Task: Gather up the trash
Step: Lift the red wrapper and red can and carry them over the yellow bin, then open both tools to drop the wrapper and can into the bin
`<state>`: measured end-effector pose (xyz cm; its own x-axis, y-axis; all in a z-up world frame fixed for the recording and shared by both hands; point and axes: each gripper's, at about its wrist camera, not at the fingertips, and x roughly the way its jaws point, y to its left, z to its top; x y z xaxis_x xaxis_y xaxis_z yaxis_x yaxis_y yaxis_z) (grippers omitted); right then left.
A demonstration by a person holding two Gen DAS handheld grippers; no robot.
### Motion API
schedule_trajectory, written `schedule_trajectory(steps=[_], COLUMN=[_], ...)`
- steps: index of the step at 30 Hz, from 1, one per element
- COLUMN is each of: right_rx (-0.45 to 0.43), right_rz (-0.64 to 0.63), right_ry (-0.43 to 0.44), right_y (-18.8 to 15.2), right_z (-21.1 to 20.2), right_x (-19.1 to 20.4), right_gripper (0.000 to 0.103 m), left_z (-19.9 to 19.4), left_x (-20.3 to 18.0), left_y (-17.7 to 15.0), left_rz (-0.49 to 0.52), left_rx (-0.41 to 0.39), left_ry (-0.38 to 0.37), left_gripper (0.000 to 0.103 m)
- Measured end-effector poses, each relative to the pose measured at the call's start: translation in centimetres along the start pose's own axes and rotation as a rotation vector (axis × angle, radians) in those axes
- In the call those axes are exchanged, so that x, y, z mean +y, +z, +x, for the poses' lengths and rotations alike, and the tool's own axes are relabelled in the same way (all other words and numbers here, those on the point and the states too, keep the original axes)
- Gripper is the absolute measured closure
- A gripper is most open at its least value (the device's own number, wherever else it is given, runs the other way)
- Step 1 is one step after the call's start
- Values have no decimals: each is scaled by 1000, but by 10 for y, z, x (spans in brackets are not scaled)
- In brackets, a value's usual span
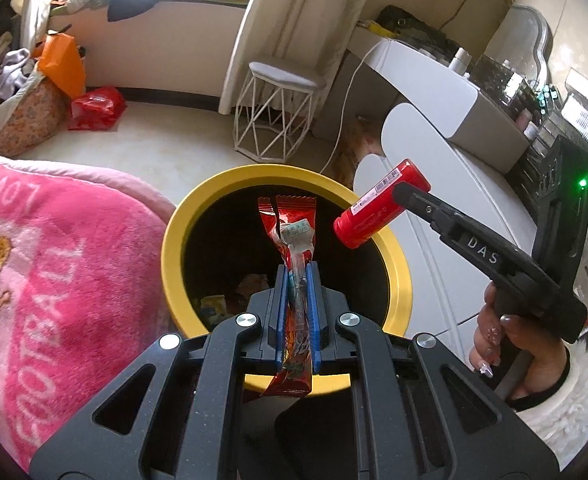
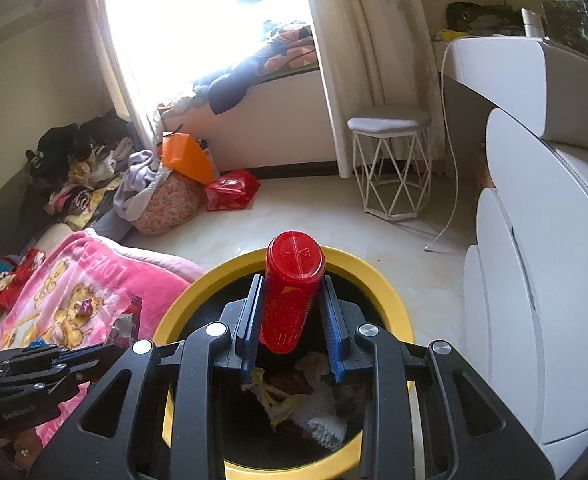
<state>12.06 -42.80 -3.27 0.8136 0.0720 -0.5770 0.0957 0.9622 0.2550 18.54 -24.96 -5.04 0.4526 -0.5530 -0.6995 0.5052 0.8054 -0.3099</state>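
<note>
A round bin with a yellow rim (image 1: 181, 216) (image 2: 374, 276) stands on the floor, with crumpled wrappers and tissue at its bottom. My left gripper (image 1: 297, 270) is shut on a red snack wrapper (image 1: 289, 224), which hangs over the bin's mouth. My right gripper (image 2: 291, 284) is shut on a small red plastic bottle (image 2: 291, 292) (image 1: 378, 210), held over the bin's far rim. In the left wrist view a hand (image 1: 506, 344) holds the right gripper (image 1: 400, 192) at the bin's right side. The left gripper's fingers (image 2: 77, 356) show at the lower left of the right wrist view.
A pink blanket (image 1: 53, 264) (image 2: 93, 276) lies left of the bin, with a small foil wrapper (image 2: 83, 306) on it. A white wire stool (image 1: 277, 116) (image 2: 392, 168), a white dresser (image 2: 554, 240), a red bag (image 2: 231, 190) and piled clothes (image 2: 77, 168) stand around the pale floor.
</note>
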Motion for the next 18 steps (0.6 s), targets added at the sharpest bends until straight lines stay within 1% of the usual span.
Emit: schedule_trajectory(steps=[18], right_rx=[38], right_rz=[31], right_ry=[-21], right_y=[-10], right_z=[14], right_x=[-15], right_gripper=[76], left_z=[43], left_x=[3], left_y=[-2], left_rz=[-5], left_rx=[74], left_ry=[-4], left_gripper=[97])
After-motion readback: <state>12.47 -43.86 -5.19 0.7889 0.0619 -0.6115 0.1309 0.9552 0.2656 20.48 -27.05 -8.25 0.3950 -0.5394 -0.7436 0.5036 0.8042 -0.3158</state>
